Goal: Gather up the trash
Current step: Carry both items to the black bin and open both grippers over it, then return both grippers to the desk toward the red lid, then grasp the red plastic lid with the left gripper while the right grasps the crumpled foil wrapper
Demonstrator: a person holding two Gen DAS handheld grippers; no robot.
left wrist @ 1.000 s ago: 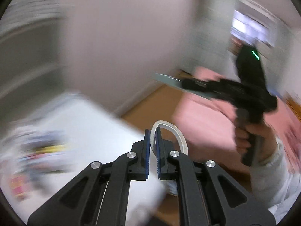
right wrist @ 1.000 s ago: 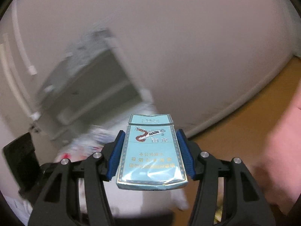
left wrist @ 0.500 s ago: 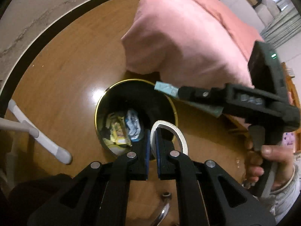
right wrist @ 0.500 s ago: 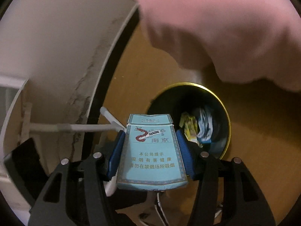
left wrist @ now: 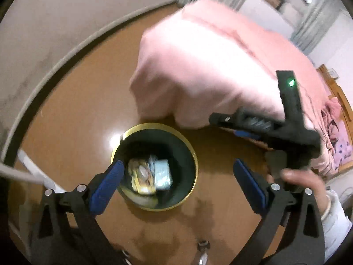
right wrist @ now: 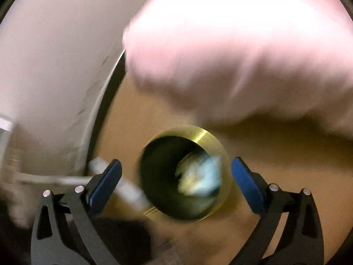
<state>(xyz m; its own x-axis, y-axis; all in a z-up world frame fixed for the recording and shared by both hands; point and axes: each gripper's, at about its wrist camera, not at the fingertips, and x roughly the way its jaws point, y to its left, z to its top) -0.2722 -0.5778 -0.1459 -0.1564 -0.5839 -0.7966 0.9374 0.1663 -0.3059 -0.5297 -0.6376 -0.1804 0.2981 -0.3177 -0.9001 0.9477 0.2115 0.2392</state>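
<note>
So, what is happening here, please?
A person is collecting trash with two handheld grippers. Both the left gripper and the right gripper are open and empty above a gold-rimmed bin on the wooden floor. A light blue pack lies inside, beside a yellow wrapper.

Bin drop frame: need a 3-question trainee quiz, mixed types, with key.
1. True or false: the left tongs are shut on a tape ring.
2. Multiple choice: the light blue pack lies A) in the right tongs, B) inside the bin, C) on the floor.
3. Fill in: beside the pack in the bin lies a ____ wrapper.

Key: 1 false, both tongs stand wide open and empty. 2 B. 3 yellow.
</note>
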